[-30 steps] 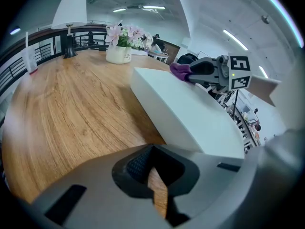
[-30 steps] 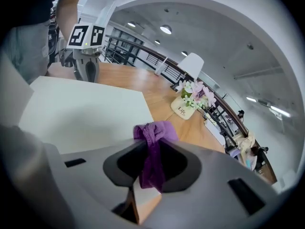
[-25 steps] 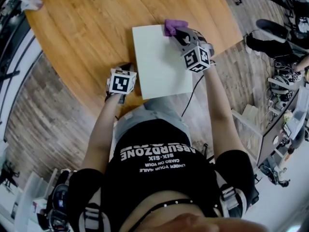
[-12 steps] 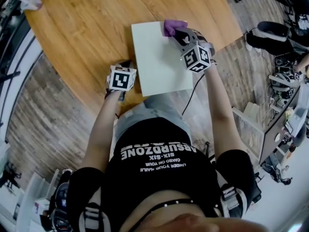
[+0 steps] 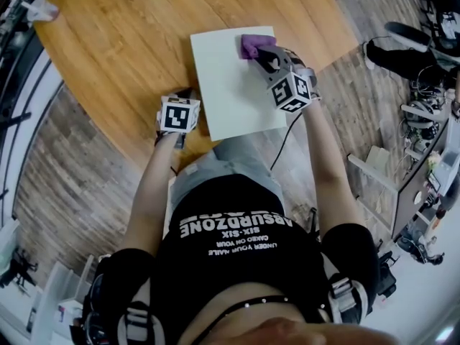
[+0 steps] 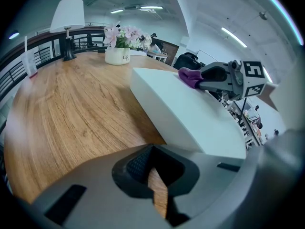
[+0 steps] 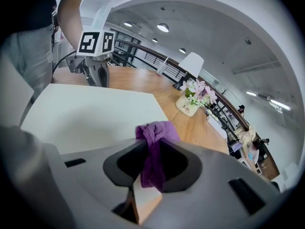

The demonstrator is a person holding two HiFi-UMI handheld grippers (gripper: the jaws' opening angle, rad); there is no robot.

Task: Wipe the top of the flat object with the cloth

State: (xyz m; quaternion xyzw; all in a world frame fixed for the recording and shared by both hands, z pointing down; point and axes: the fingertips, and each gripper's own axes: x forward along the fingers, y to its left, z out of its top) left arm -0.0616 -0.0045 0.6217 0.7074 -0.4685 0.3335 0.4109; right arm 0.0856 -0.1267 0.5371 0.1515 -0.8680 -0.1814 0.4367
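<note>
A flat white board [image 5: 233, 85] lies on the round wooden table [image 5: 122, 49], its near end past the table edge. My right gripper [image 5: 260, 50] is shut on a purple cloth [image 5: 251, 44] that rests on the board's far right corner. The right gripper view has the cloth [image 7: 153, 149] bunched between the jaws over the white board [image 7: 90, 118]. My left gripper [image 5: 185, 100] sits by the board's left edge with its jaws closed and nothing in them. Its own view looks along the board [image 6: 190, 113] to the cloth [image 6: 189, 77] and the right gripper [image 6: 224, 78].
A white pot of pink flowers [image 6: 121, 44] and a white lamp [image 6: 67, 20] stand at the table's far side. A railing [image 6: 19, 51] runs behind the table. Desks, cables and a black chair [image 5: 410, 42] crowd the floor on the right.
The right gripper and cloth have slid a little leftward, further onto the board's far corner. The left gripper has barely moved.
</note>
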